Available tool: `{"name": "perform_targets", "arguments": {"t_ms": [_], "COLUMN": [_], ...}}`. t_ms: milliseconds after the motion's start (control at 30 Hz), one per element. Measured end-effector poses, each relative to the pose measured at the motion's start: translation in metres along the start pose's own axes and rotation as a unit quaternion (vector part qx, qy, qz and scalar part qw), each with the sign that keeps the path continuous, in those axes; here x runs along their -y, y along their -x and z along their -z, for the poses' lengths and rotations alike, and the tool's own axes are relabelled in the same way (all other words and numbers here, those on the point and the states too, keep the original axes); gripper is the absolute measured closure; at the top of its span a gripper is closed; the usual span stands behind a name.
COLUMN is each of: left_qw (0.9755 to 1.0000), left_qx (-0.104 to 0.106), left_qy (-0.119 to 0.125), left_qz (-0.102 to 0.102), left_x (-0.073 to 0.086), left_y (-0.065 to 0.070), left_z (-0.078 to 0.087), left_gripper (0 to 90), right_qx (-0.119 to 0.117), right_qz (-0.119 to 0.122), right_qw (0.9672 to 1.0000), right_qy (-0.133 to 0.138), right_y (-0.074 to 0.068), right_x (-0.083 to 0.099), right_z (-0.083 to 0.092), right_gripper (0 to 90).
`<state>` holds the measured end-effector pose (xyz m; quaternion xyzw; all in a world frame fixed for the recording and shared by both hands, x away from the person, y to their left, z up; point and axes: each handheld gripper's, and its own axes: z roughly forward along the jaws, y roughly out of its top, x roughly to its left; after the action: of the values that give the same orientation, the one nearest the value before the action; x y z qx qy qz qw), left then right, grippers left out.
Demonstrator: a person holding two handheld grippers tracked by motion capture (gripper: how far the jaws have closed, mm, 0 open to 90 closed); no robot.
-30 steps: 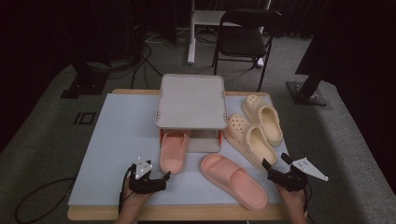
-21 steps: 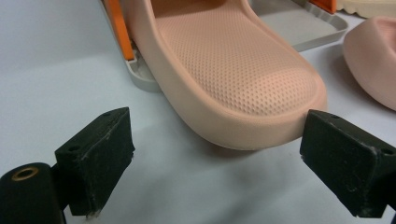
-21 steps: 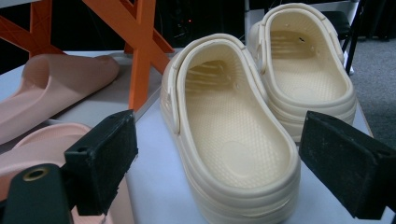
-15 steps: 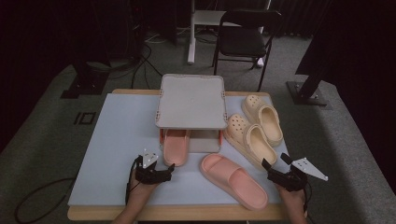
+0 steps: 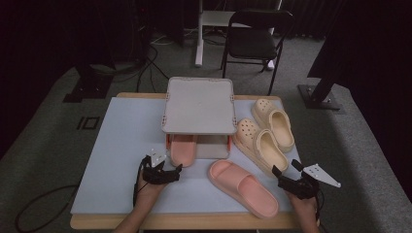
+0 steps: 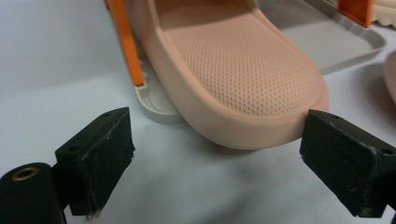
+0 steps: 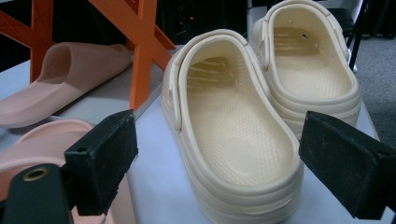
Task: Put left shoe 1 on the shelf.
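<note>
Left gripper view: my left tool (image 6: 219, 163) stands wide, unloaded, just short of the pink slide's heel (image 6: 243, 88); right tool (image 7: 224, 172) wide before cream clog (image 7: 233, 140).

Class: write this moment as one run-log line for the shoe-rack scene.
left gripper: open, facing heel of pink slide on rack | right gripper: open, facing near cream clog | second pink slide: on table

Pink slide's heel (image 6: 243, 70) — between open jaws
</note>
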<state>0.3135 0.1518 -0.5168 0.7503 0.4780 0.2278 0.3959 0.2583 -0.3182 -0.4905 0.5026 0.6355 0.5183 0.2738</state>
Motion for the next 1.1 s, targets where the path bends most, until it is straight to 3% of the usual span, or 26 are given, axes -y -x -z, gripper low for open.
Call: {"name": "perform_targets", "arguments": {"t_ms": [633, 967, 1100], "left_qw": [0.9996, 0.999, 0.9991], "left_qx": [-0.025, -0.043, -0.041], "left_qy": [0.002, -0.008, -0.007], "left_qz": [0.009, 0.004, 0.002], "left_x": [-0.009, -0.016, -0.017], "left_y": [-0.005, -0.004, -0.006], "left_z": [-0.017, -0.025, -0.028], "left_gripper": [9.7, 9.7, 9.6], "right_qx": [-0.003, -0.004, -0.005], "right_qz": [-0.001, 0.003, 0.006], "right_qw": [1.0, 1.0, 1.0], "right_qy": [-0.002, -0.005, -0.005], "right_y": [-0.001, -0.002, -0.003], "right_x": [0.0, -0.001, -0.002], "right_z": [-0.001, -0.001, -0.001], "right_gripper": [11.1, 11.1, 11.1]}}
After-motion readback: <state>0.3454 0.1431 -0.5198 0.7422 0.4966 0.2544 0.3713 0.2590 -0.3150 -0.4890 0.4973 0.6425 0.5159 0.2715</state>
